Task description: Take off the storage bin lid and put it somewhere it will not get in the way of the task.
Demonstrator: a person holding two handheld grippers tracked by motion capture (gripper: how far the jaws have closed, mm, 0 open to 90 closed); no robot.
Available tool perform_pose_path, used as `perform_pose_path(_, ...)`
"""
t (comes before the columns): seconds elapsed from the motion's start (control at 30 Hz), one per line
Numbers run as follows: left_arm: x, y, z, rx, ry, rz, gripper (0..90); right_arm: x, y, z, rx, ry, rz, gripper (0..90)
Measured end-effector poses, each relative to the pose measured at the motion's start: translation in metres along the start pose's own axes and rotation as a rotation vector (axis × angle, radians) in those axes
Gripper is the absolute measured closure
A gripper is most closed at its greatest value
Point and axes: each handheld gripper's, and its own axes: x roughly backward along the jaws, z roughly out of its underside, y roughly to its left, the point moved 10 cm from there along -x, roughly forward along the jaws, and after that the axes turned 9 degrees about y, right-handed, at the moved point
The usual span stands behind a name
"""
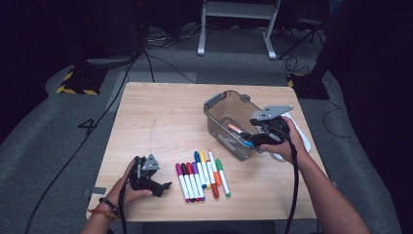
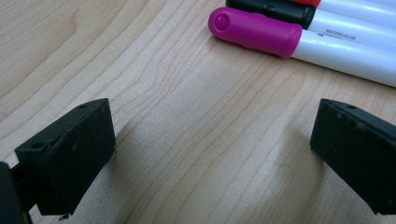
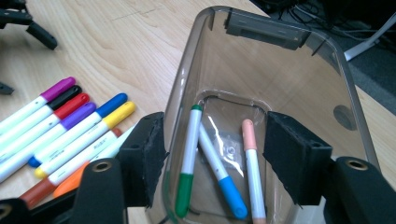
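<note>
Markers (image 1: pixel 202 175) lie in a row at lower centre of the high view. Right gripper (image 3: pixel 212 156) hangs spread above the bin (image 3: pixel 275 60), gripping nothing. Left gripper (image 2: pixel 212 154) rests spread beside the magenta marker (image 2: pixel 299 44).

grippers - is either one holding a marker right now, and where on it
Nothing is held. The right gripper is open above the bin; the left gripper is open over bare table.

Black claws (image 1: pixel 165 186), grey plates, beaded bracelets (image 1: pixel 104 207).
</note>
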Motion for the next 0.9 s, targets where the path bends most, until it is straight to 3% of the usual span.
perform_pose_path(0.27,0.000,0.000,0.000,0.001,0.000,-0.001,0.3,0.016,0.018,0.016,0.033,-0.024,0.007,34.5)
perform_pose_path(0.6,0.000,0.000,0.000,0.003,0.000,-0.003,0.4,0.030,0.045,0.054,0.028,-0.068,-0.034,35.1)
perform_pose_path(0.9,0.000,0.000,0.000,0.004,0.000,-0.003,0.4,0.021,0.064,0.080,0.007,-0.070,-0.076,34.9)
